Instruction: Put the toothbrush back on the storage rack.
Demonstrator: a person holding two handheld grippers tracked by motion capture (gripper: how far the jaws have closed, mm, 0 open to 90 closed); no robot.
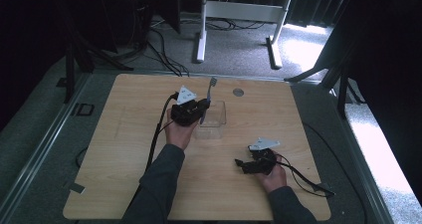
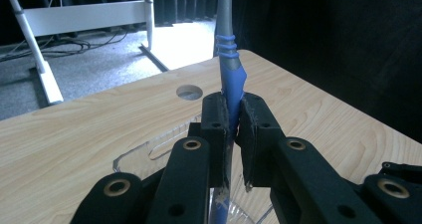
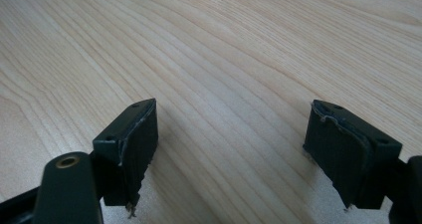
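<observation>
- Holding the toothbrush (image 2: 230, 79) clamped in my left gripper (image 1: 199, 109), its long axis upright, tail end dipping into the clear container (image 1: 215, 115) right below the jaws.
- My right gripper (image 3: 231, 149), jaws apart and empty, sits well off.

My two black grippers, left gripper (image 1: 199, 109), right gripper (image 1: 244, 164), grey three-cornered plates on top, brass-ringed screw holes, thick black fingers (image 3: 130, 134), trailing black cables, dark grey sleeves (image 1: 159, 184).

I'm watching the wooden table (image 1: 124, 184) from above, while both gripper views are skimming close along its top, sharing the clear container (image 2: 149, 152).
</observation>
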